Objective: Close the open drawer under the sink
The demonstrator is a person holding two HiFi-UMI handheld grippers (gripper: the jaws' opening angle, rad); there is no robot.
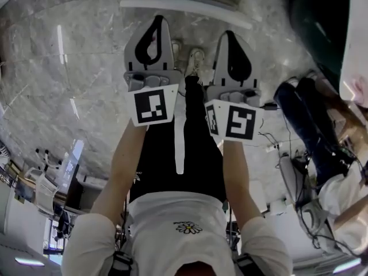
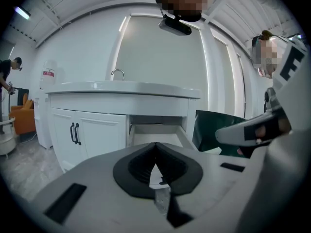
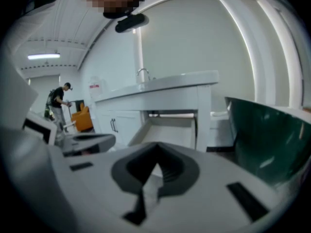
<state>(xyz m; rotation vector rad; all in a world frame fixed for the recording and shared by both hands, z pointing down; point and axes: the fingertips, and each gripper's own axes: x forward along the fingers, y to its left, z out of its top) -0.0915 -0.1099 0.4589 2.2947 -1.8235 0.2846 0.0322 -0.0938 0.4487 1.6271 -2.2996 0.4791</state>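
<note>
The left gripper (image 2: 156, 146) had its jaws closed tip to tip with nothing between them. The right gripper (image 3: 156, 147) showed the same, its jaws together and empty. In the head view both grippers pointed forward side by side, well short of the cabinet. Each carried one marker cube (image 1: 152, 105), so there were two cubes.

Beyond the jaws stood a white sink cabinet (image 2: 97, 125) under a pale counter (image 2: 121, 89). One open drawer (image 2: 156, 134) was pulled out below the counter, right of the cabinet doors. Both grippers faced it across bare marble floor (image 1: 63, 79). A dark green object (image 2: 218, 126) stood just right of the drawer, and I could not tell what it was.

The left gripper view showed one faucet (image 2: 116, 73) on the counter and two black door handles (image 2: 74, 133) side by side. It also caught the right gripper at its right edge. The right gripper view showed the drawer's inside more fully, the green object large at its right, and the left gripper at its left. Both gripper views held one orange chair (image 2: 23, 115) and one standing person (image 3: 58, 101) far off to the left.

Only the head view showed the holder's black trousers (image 1: 195, 148) and two white shoes (image 1: 195, 59). It also showed a second person's legs (image 1: 310, 119) low at the right. Of the cabinet it caught only white edges at the top of the frame.
</note>
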